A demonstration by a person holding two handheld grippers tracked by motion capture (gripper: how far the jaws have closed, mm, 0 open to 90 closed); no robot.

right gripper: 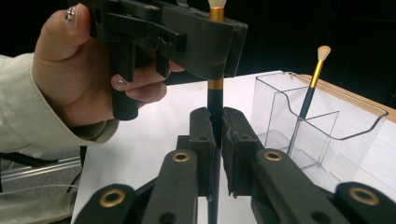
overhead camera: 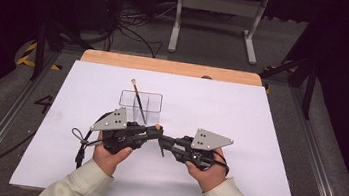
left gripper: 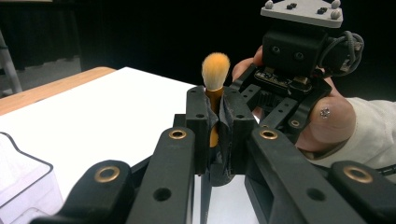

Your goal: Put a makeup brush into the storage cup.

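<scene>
A makeup brush [overhead camera: 158, 128] with orange bristles [left gripper: 216, 70], a gold collar and a black handle [right gripper: 215, 95] stands upright between my two grippers, above the white sheet. My left gripper [overhead camera: 154, 132] is shut on the gold collar just under the bristles [left gripper: 215, 114]. My right gripper [overhead camera: 165, 141] is shut on the black handle lower down [right gripper: 215, 126]. The two grippers face each other, tips almost touching. A second brush [overhead camera: 137, 98] leans in a clear divided box [overhead camera: 153, 94] just beyond them.
The white sheet [overhead camera: 240, 116] covers a wooden tabletop [overhead camera: 166, 66]. The clear box [right gripper: 355, 126] stands close behind the grippers with the second brush [right gripper: 310, 88] in one compartment. A metal frame and cables stand on the floor beyond the table.
</scene>
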